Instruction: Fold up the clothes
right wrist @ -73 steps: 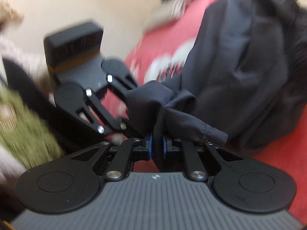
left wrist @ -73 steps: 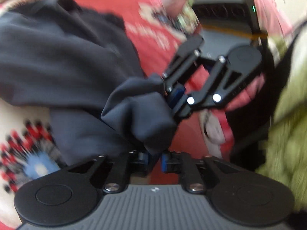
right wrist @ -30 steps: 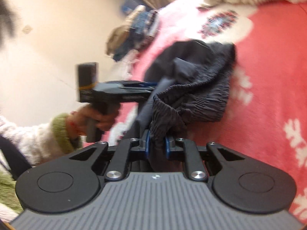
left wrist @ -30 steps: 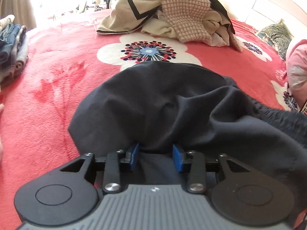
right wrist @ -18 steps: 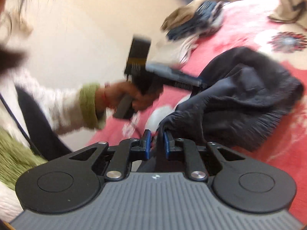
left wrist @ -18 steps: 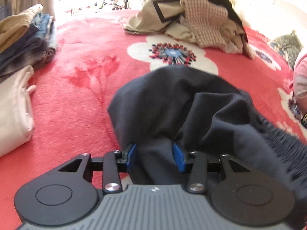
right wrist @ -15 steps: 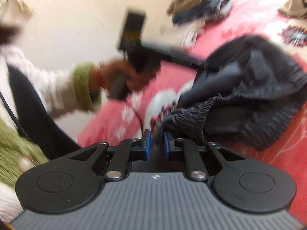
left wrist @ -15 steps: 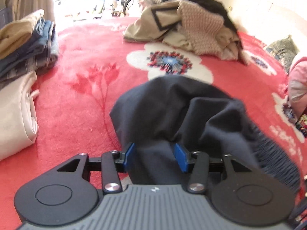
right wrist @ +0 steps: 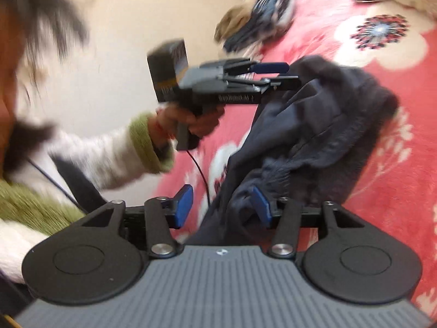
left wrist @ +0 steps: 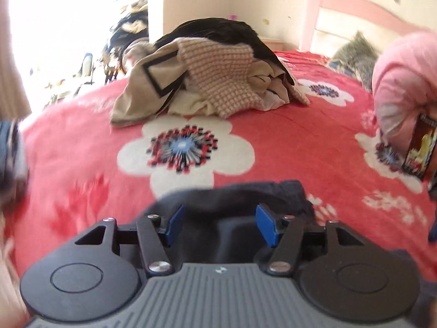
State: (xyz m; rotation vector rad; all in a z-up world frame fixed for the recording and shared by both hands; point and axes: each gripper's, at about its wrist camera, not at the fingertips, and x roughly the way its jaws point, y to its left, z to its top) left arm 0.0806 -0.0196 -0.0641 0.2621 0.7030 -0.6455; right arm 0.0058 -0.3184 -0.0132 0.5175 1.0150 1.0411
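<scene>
**Dark garment lies loose between open grippers**

Navy cloth, a crumpled garment (right wrist: pixel 322 125), lies bunched on the red flowered blanket (left wrist: pixel 300 136). The left gripper (left wrist: pixel 220 225) has just been widening its jaws; they stand apart with the cloth below and between them, not pinched. The right gripper (right wrist: pixel 222 205) has also just been opening; a fold of the garment rests against its right pad only. A heap of clothes (left wrist: pixel 207 82) sits farther up the bed.
</scene>
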